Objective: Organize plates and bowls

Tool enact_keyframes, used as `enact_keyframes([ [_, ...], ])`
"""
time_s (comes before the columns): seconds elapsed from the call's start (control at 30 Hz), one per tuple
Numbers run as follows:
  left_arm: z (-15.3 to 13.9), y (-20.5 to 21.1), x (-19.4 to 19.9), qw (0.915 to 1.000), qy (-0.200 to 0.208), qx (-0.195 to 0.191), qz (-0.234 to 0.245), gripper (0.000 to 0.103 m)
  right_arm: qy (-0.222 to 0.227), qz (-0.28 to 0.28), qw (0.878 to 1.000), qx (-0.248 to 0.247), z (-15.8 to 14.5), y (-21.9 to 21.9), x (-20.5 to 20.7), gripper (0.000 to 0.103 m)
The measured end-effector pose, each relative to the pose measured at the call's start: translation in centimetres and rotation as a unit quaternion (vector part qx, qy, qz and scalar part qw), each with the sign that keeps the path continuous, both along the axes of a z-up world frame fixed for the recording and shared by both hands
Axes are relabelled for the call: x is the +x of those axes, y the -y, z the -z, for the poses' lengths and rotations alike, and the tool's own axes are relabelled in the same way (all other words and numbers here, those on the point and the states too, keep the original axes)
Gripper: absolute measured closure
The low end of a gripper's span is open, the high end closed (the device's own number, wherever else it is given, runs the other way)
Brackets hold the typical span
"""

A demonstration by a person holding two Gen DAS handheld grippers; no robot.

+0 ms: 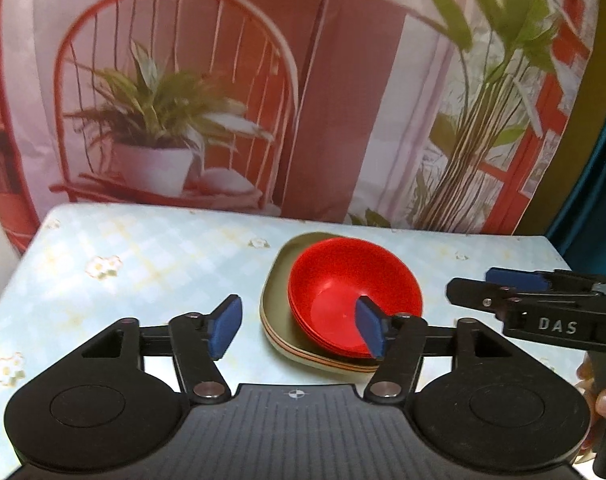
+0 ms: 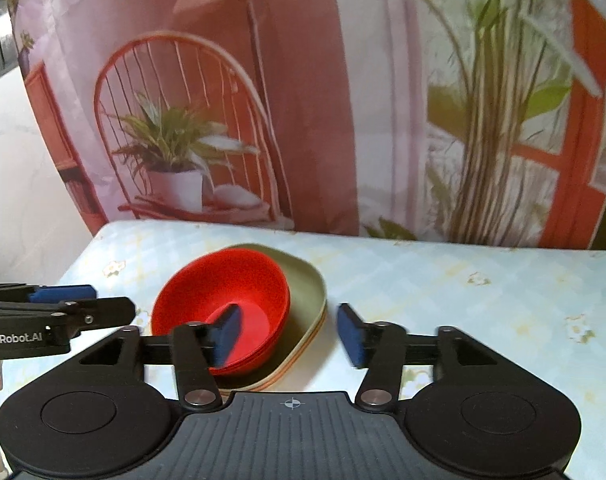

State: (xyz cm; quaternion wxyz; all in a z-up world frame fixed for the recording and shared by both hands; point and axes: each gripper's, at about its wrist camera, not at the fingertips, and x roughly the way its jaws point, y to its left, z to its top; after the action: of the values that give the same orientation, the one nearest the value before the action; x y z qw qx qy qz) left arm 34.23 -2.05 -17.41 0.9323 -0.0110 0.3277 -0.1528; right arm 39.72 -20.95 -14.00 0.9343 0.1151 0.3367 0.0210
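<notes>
Currently your left gripper (image 1: 299, 330) and right gripper (image 2: 289, 332) both stand spread, gripping nothing, over nested glossy red plastic bowls (image 1: 343, 300) resting on stacked olive-green rounded-square plates (image 1: 275, 312).

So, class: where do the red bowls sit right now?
The red bowls sit nested on the stacked plates mid-table, right of centre in the left wrist view, left of centre in the right.

Soft pinkish light, slight blur

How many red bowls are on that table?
3, judging by the rims: the red bowls sit nested in one stack on the olive plates, mid-table. More rims may be hidden.
</notes>
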Motion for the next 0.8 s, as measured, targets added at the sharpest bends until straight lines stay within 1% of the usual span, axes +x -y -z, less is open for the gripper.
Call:
enact_keyframes([
  [0.03, -0.3, -0.1, -0.4, 1.0, 0.005, 0.002, 0.0, 0.034, 0.005, 0.002, 1.0, -0.002, -0.5, 0.0, -0.6, 0.045],
  [0.13, -1.4, -0.1, -2.2, 0.9997, 0.022, 0.013, -0.004, 0.028, 0.018, 0.006, 1.0, -0.014, -1.8, -0.1, -2.5, 0.038],
  [0.2, -2.1, -0.2, -3.2, 0.9993, 0.032, 0.016, -0.008, 0.02, 0.026, 0.009, 0.999, -0.018, -2.5, -0.1, -3.7, 0.031],
  [0.3, -3.0, -0.5, -5.1, 0.9986, 0.047, 0.016, -0.014, 0.015, 0.041, 0.008, 0.999, -0.015, -3.6, -0.1, -5.6, 0.028],
  [0.33, -3.3, -0.6, -5.7, 0.9984, 0.052, 0.017, -0.016, 0.014, 0.045, 0.007, 0.999, -0.015, -4.1, -0.2, -6.2, 0.023],
  [0.4, -3.9, -0.7, -7.1, 0.9979, 0.058, 0.019, -0.02, 0.006, 0.056, 0.007, 0.998, -0.018, -4.9, -0.4, -7.4, 0.017],
  [0.47, -4.4, -0.9, -8.5, 0.9971, 0.069, 0.019, -0.027, 0.003, 0.066, 0.005, 0.997, -0.025, -5.7, -0.7, -8.8, 0.014],
  [0.6, -5.3, -1.5, -11.1, 0.9957, 0.081, 0.019, -0.04, 0.0, 0.086, -0.001, 0.996, -0.033, -7.3, -1.5, -11.5, 0.002],
  [0.8, -6.7, -2.0, -15.5, 0.9937, 0.094, 0.026, -0.055, 0.0, 0.107, 0.001, 0.993, -0.051, -9.5, -2.9, -15.9, 0.0],
])
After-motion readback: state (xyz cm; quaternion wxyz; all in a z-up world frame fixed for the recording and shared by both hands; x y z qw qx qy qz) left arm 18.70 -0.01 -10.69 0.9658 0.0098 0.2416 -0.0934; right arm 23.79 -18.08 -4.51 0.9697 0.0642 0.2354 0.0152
